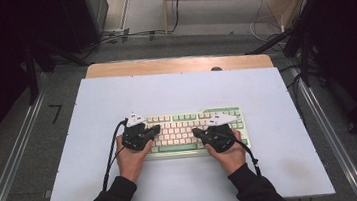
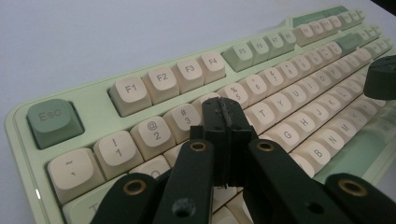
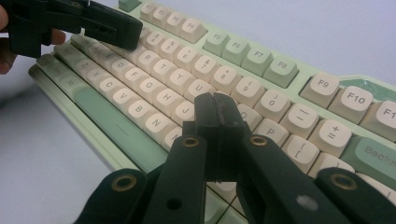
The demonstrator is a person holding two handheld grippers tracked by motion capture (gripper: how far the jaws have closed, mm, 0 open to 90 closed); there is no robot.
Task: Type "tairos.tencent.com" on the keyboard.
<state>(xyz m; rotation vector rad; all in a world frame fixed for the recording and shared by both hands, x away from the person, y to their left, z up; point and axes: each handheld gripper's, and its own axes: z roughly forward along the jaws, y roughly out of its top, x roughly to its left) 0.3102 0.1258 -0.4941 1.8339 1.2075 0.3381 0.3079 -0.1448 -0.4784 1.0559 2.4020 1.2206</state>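
A pale green keyboard (image 1: 180, 116) with cream keycaps lies on the white mat, a little in front of the middle. My left gripper (image 1: 156, 129) hovers over its left half, jaws pressed together with nothing between them; in the left gripper view the shut tips (image 2: 225, 113) sit just above the number and letter rows of the keyboard (image 2: 289, 60). My right gripper (image 1: 196, 132) is over the right half, also shut and empty, its tips (image 3: 216, 108) above the letter keys of the keyboard (image 3: 243, 51). The left gripper (image 3: 122, 29) shows there at the upper left.
The white mat (image 1: 280, 135) covers a wooden table (image 1: 162, 64). Metal rails (image 1: 16, 157) run along both sides. Cables (image 1: 124, 35) and dark equipment stand on the floor behind the table.
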